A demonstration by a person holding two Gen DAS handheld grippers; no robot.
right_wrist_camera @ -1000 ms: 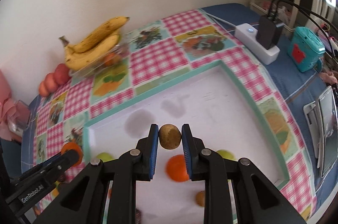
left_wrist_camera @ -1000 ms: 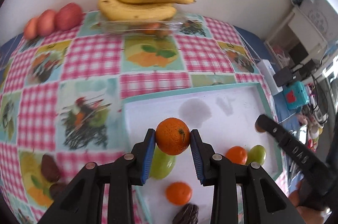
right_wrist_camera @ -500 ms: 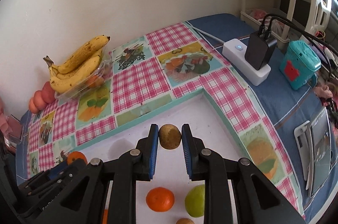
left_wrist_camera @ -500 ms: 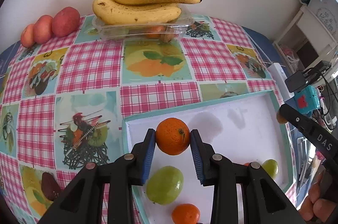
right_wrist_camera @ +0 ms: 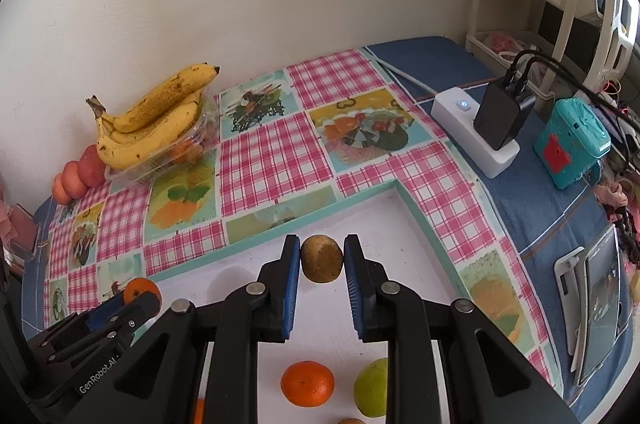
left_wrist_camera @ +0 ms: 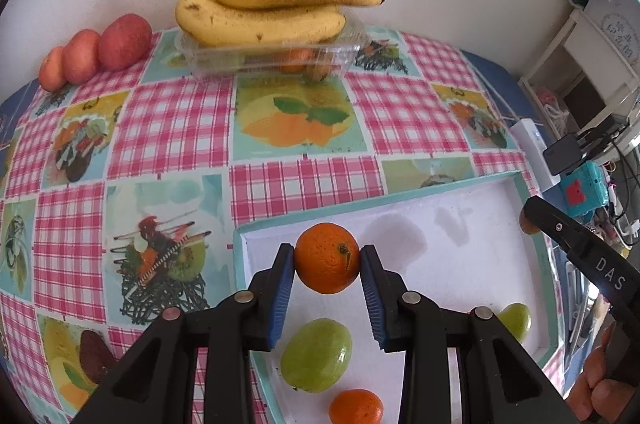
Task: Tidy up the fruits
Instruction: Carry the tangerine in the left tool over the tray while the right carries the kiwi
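My left gripper [left_wrist_camera: 327, 260] is shut on an orange mandarin [left_wrist_camera: 327, 257], held above the far left corner of the white tray [left_wrist_camera: 452, 186]. In the right wrist view my right gripper [right_wrist_camera: 322, 259] is shut on a brown kiwi [right_wrist_camera: 322, 258] over the tray's far edge [right_wrist_camera: 320, 210]. Inside the tray lie a green fruit [left_wrist_camera: 316, 354], another mandarin [left_wrist_camera: 355, 406] and a second green fruit [left_wrist_camera: 516, 320]. The left gripper with its mandarin [right_wrist_camera: 141, 291] shows at the lower left of the right wrist view.
Bananas [left_wrist_camera: 260, 8] rest on a clear plastic box [left_wrist_camera: 272, 54] by the wall, with three red apples [left_wrist_camera: 96, 50] to their left. A white power strip with a black charger [right_wrist_camera: 486, 126], a teal box [right_wrist_camera: 572, 144] and a tablet [right_wrist_camera: 596, 308] lie right of the checked tablecloth.
Both grippers have drifted away from the tray's middle toward its far edge, each still clamped on its fruit. The bananas and box now look closer.
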